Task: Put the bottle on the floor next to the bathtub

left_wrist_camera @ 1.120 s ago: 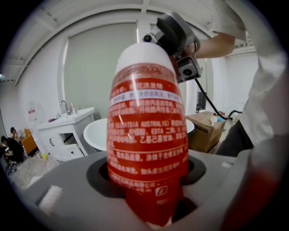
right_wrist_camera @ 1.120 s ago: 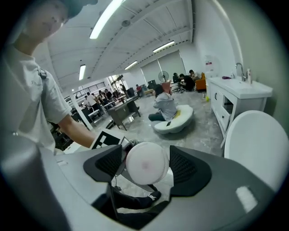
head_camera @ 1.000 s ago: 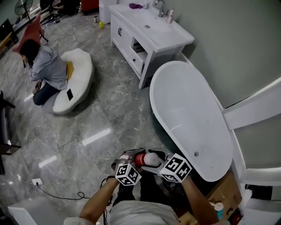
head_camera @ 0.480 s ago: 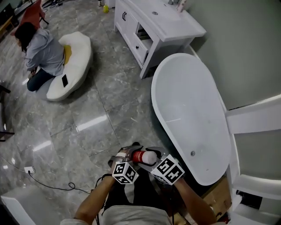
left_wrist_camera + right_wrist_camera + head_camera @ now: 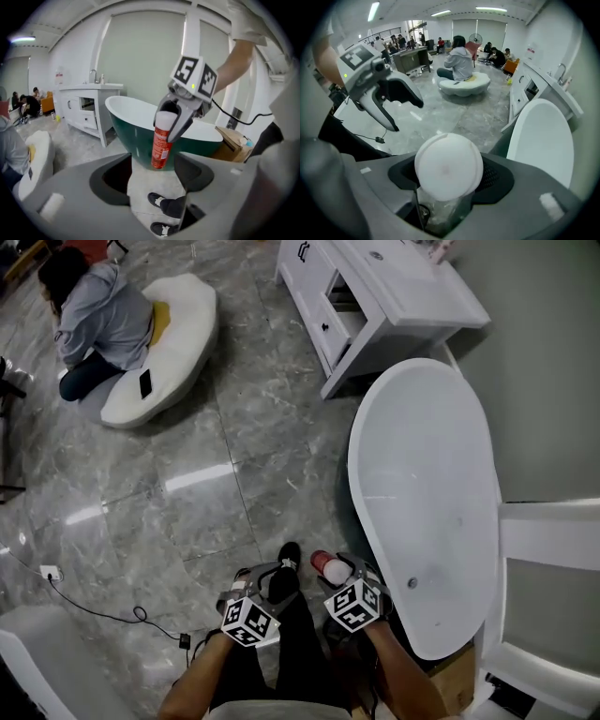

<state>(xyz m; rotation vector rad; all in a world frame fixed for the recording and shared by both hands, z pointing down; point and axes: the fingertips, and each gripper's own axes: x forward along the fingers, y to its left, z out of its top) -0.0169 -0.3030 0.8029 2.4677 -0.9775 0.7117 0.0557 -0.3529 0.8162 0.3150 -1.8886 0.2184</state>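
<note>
The bottle [image 5: 161, 145] has a red body and a white cap [image 5: 449, 164]. My right gripper [image 5: 336, 570] is shut on its cap end, and the bottle hangs upright above the floor. It is close beside the white bathtub [image 5: 422, 474], whose outer wall is dark green [image 5: 136, 140]. To the bottle's left, my left gripper [image 5: 264, 576] stands open with nothing between its jaws. From the right gripper view the left gripper [image 5: 407, 115] shows open over the grey floor, and the cap hides the bottle's body.
A white vanity cabinet [image 5: 375, 306] stands beyond the tub's far end. A person [image 5: 94, 315] sits on a white cushion [image 5: 178, 343] at far left. A cable [image 5: 103, 606] trails on the marble floor. My shoes [image 5: 286, 559] are under the grippers. A cardboard box [image 5: 455, 681] sits by the tub's near end.
The bottle lay level between both grippers before. The left gripper has come off its red end, and the bottle now hangs from the right gripper alone, closer to the tub.
</note>
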